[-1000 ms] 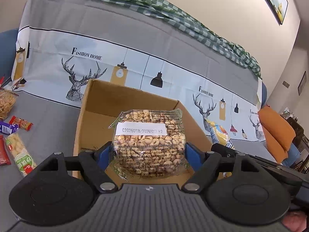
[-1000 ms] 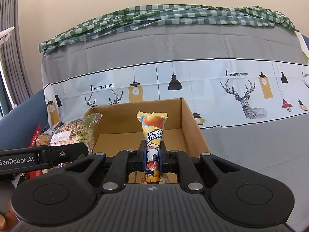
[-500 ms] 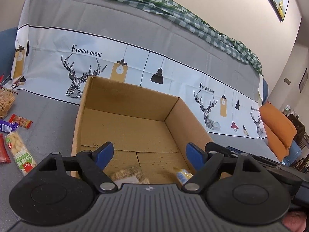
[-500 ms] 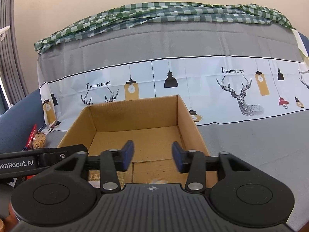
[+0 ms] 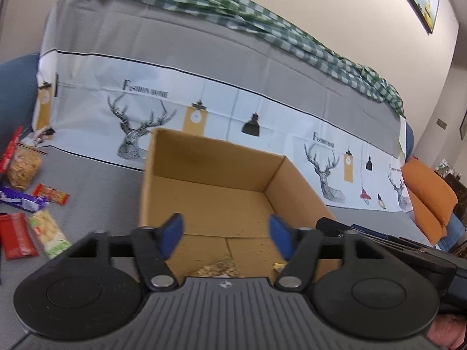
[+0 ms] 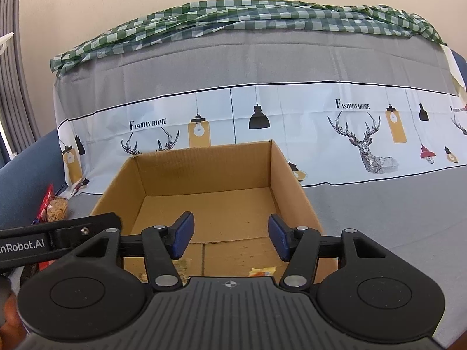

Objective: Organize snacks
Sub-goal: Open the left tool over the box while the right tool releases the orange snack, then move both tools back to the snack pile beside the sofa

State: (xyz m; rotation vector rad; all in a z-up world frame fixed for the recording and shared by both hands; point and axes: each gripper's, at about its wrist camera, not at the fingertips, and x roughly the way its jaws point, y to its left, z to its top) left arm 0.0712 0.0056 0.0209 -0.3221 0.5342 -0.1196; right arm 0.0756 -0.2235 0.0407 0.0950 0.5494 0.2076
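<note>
While both grippers hover over its near edge, the cardboard box is the landmark for every line below.

Cardboard box (image 5: 221,201): open-topped, standing on the grey cloth-covered surface (image 6: 394,204), in front of the printed deer-and-lamp band.
Nut bag (image 5: 219,268): lying on the box floor at the near wall, only its top edge showing above the left gripper's body.
Yellow snack packet (image 6: 262,271): also on the box floor at the near wall, toward the box's right side, mostly hidden.
Left gripper (image 5: 226,234): above the box's near edge, holding nothing; its jaws are closing with only air between the blue pads.
Right gripper (image 6: 230,234): above the same near edge, holding nothing; its jaws are opening, and no snack sits between the pads.
Loose snacks (image 5: 26,204): lying on the cloth well left of the box, among them a red wrapper, a purple bar, a small orange bar, a green-and-white pack and a clear bag of pale pieces.
Checked cloth (image 6: 262,14): draped along the top of the backrest behind the box.
Orange cushion (image 5: 429,195): far right of the box.
</note>
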